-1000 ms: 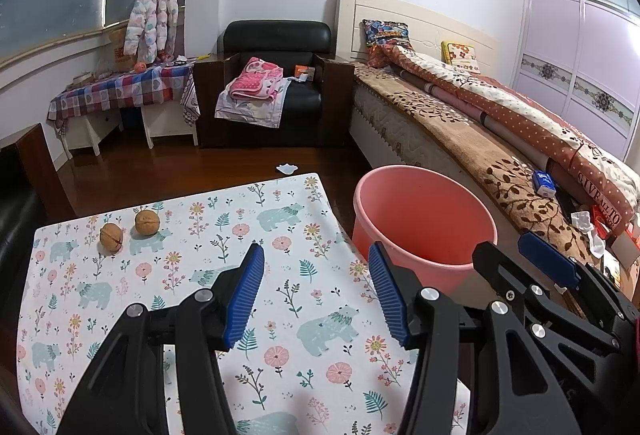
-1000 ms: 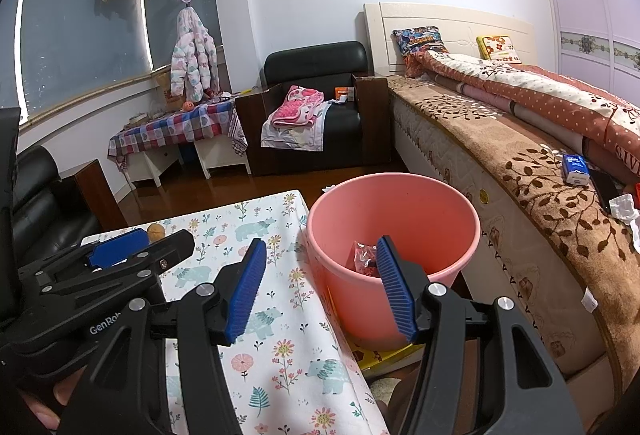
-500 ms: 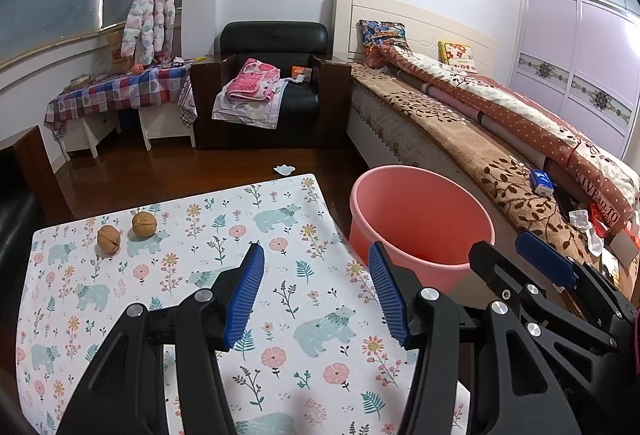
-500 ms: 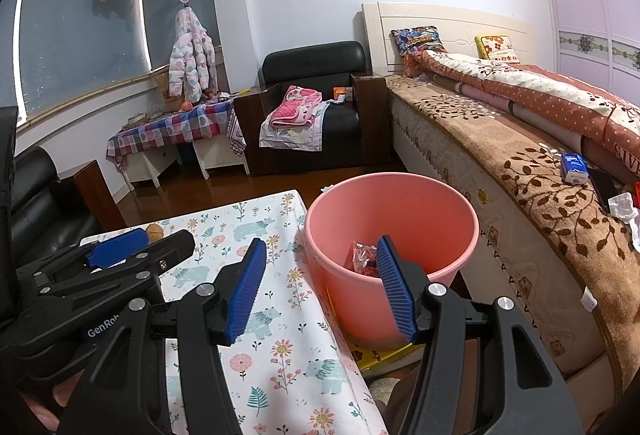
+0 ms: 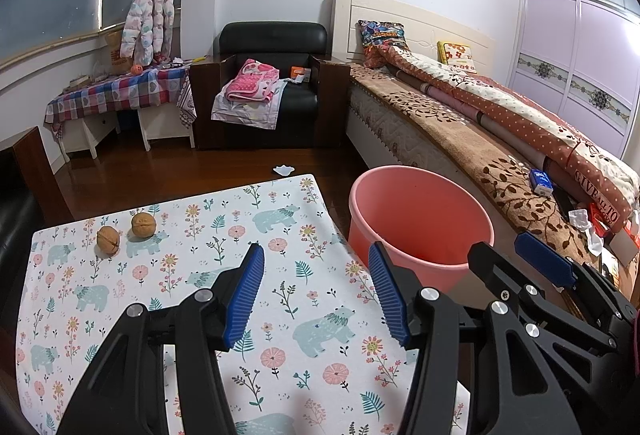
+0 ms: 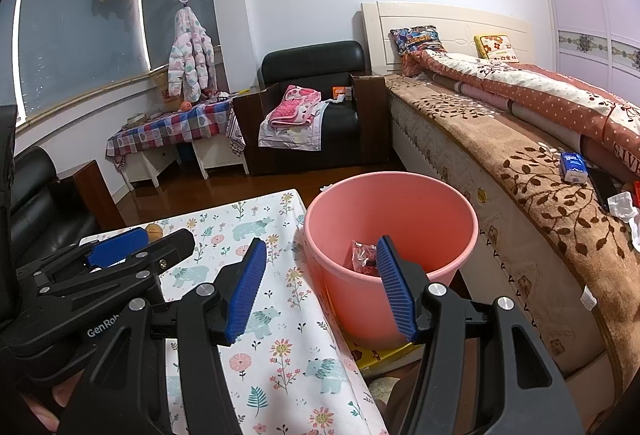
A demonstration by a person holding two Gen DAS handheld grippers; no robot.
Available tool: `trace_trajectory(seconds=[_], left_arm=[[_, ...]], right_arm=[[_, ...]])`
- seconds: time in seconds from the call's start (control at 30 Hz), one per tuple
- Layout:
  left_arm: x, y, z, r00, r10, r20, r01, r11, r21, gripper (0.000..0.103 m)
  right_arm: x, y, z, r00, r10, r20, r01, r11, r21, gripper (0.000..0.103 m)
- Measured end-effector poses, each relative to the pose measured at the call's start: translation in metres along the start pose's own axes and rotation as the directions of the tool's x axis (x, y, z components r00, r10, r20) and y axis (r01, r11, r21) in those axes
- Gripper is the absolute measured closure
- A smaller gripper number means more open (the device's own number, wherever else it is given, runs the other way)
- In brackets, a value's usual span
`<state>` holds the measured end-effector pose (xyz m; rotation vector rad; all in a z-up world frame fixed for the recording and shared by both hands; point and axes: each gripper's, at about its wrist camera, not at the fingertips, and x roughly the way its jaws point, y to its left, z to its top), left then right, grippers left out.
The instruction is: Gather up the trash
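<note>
both grippers are held above the floral tablecloth [image 5: 280, 315], w/ nothing between the fingers. the left gripper [image 5: 316, 291] is spread wide over the cloth; the right gripper [image 6: 320, 283] is spread equally wide, its right pad over the rim of the pink bucket [image 6: 400, 203], which stands on the floor just beside the table edge, between table and bed [image 6: 520, 139].

a red wrapper [image 6: 362, 255] is seen lying in the bucket's bottom in the right wrist view, so some trash is judged already collected. two walnuts [image 5: 126, 231] are left on the cloth at the far left corner, close together but not touching, well apart from both grippers. whether they count as trash can't be told; they are the only loose items seen on the table. a small white scrap [image 5: 283, 169] lies on the floor beyond the table's far edge.

risks from here, as judged:
- walnuts are round & hard, so they could be squeezed out of the pads or rolled off the table if nudged off-centre.
- cloth could be pinched w/ a nut if the approach is made too low.
- bucket could be tipped if its rim is clipped by the right gripper.
- the grippers are close together, so a collision is possible during a cross-reach.
</note>
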<state>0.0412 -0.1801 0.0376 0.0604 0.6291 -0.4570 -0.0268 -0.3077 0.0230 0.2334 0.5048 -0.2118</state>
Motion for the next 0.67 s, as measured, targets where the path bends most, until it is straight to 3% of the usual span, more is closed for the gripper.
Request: trace_trajectory(seconds=[0.67], left_arm=[[-0.0002, -0.0036, 0.0036, 1.0, 0.0, 0.006, 0.0, 1.0, 0.0, 0.049]], right_arm=[[0.0046, -0.0062, -0.0053, 1.0, -0.002, -0.009, 0.002, 1.0, -0.003, 0.045]])
